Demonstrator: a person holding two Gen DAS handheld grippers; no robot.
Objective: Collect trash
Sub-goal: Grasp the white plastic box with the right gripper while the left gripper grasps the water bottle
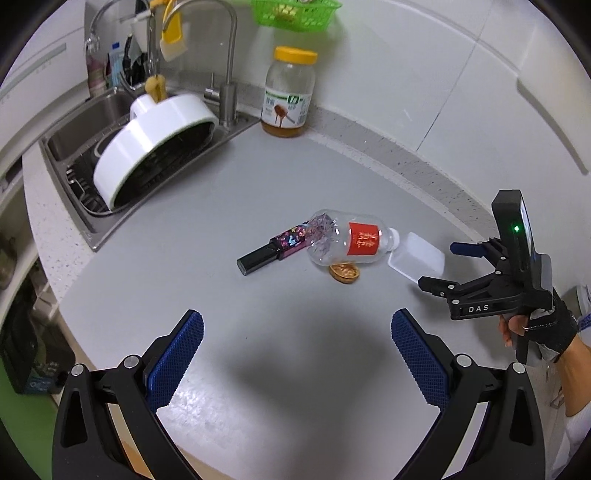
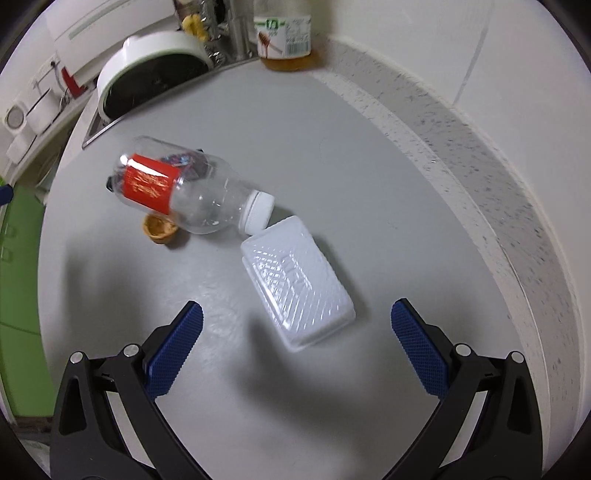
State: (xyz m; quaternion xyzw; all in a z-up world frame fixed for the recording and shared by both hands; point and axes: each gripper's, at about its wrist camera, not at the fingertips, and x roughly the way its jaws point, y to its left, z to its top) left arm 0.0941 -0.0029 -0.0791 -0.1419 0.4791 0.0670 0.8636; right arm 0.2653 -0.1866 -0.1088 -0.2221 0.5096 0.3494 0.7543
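An empty clear plastic bottle [image 1: 347, 238] with a red label lies on its side on the grey counter; it also shows in the right wrist view [image 2: 188, 192]. A clear plastic tray [image 2: 297, 291] lies by its cap, also seen from the left [image 1: 417, 258]. A walnut shell half [image 1: 344, 273] sits under the bottle, and a black patterned box [image 1: 271, 249] lies behind it. My left gripper [image 1: 297, 354] is open and empty, short of the trash. My right gripper [image 2: 295, 347] is open, its fingers straddling the near end of the tray; it shows from the left [image 1: 439, 264].
A steel sink [image 1: 74, 136] at the left holds a tilted white bowl [image 1: 155, 147]. A honey jar [image 1: 290, 96] with a yellow lid stands at the back by the wall. A green basket [image 1: 295, 13] sits farther back. The speckled counter edge [image 2: 480, 177] curves along the right.
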